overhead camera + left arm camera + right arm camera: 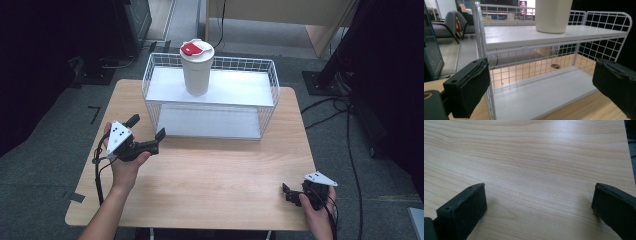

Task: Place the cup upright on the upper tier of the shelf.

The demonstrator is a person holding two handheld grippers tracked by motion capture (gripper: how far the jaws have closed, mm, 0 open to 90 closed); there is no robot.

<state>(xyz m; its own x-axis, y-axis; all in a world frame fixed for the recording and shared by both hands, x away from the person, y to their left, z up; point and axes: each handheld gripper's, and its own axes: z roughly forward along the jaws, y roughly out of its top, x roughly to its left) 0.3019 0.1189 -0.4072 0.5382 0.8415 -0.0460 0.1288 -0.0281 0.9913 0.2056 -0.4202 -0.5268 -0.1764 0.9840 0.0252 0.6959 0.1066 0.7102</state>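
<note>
A white cup (196,75) with a white lid bearing a red tab stands upright on the top shelf of a white wire rack (165,62); it sits left of the shelf's middle. The rack rests at the far side of the table (210,175); its lower shelf lies bare.

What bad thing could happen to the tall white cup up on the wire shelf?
The cup is tall and stands on the top shelf of the rack, so a bump from the left gripper might tip it over. The left gripper is open and empty and sits close to the rack's wire corner, so its fingers could catch on the wires and shove the whole rack. The cup's red lid may pop off if it falls.
</note>
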